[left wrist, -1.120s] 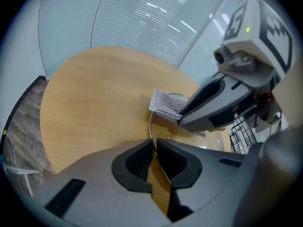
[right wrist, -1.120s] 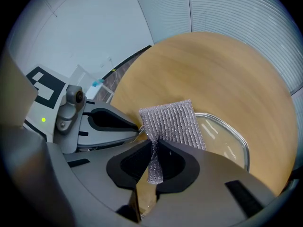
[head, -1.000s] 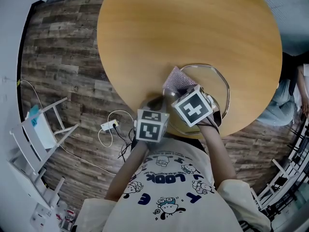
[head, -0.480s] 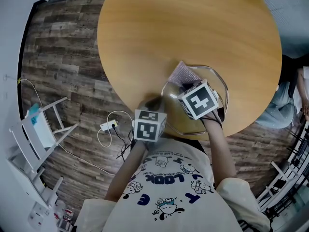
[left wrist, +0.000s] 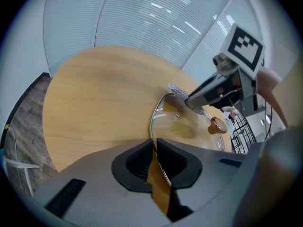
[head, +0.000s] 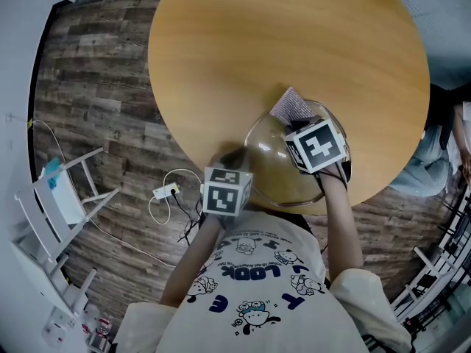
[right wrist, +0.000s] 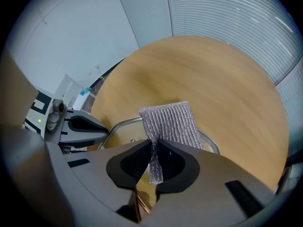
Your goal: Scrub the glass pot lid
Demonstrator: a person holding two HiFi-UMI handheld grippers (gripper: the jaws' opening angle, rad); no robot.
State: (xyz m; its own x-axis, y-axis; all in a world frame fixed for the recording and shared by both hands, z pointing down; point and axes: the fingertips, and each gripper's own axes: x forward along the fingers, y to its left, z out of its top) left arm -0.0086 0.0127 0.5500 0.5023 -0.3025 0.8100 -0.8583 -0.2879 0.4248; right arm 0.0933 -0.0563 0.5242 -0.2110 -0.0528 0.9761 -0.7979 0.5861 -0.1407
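The glass pot lid (head: 274,166) lies at the near edge of the round wooden table (head: 280,43), partly over the edge. My left gripper (head: 236,158) is shut on its metal rim; in the left gripper view the rim (left wrist: 152,123) runs in between the jaws of that gripper (left wrist: 155,146), and the brown knob (left wrist: 217,125) shows on the far side. My right gripper (head: 296,126) is over the lid's far part, shut on a silver mesh scrub cloth (head: 293,105). In the right gripper view the cloth (right wrist: 166,121) fans out from the right gripper (right wrist: 155,149) onto the lid's rim (right wrist: 118,126).
A white folding stand (head: 62,201) and a power strip with cable (head: 165,192) are on the wood floor at the left. A metal rack (head: 441,271) stands at the right, and a person (head: 441,149) is at the table's right edge. Blinds (left wrist: 156,22) line the wall beyond the table.
My right gripper has carried the scrub cloth across the lid, away from me and to the right. The left gripper has held still on the rim.
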